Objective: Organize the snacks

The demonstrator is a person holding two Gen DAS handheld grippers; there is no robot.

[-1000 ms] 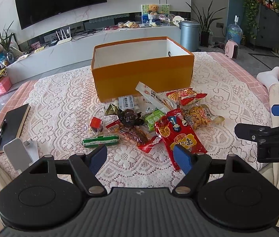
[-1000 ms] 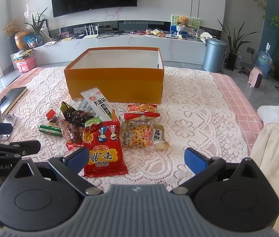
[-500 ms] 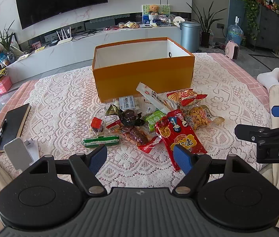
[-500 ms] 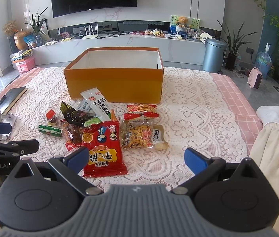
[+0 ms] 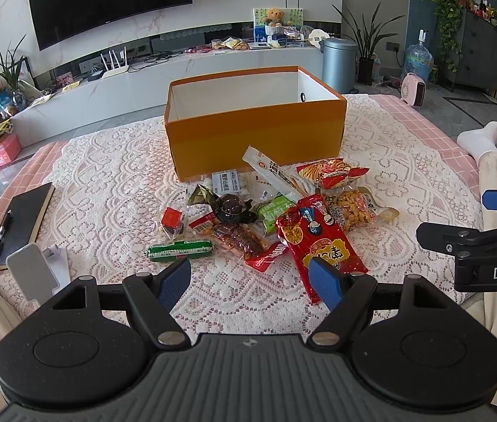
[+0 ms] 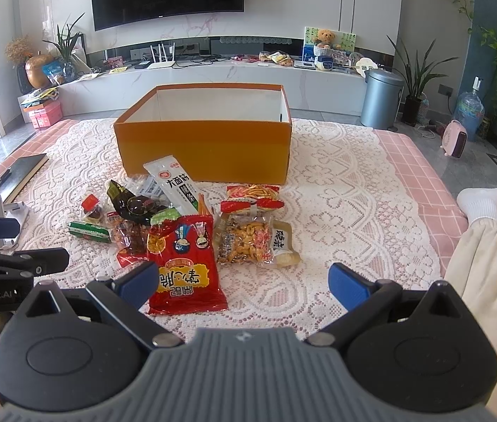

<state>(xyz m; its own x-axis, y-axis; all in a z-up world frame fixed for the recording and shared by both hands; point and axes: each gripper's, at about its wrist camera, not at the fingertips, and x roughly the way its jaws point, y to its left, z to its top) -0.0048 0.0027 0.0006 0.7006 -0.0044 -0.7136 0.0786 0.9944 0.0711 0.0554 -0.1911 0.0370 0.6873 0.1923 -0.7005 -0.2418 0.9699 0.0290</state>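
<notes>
Left wrist: both hand-held grippers [image 5: 250,283] [image 6: 243,286] spread above bare lace [image 5: 234,299] before snack pile [image 5: 266,218].

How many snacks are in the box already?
None that show: the visible inside of the orange box is bare, though its floor is hidden. Both grippers, left and right, are open and hold nothing. The whole snack pile, including the big red bag, still waits on the lace cloth.
</notes>
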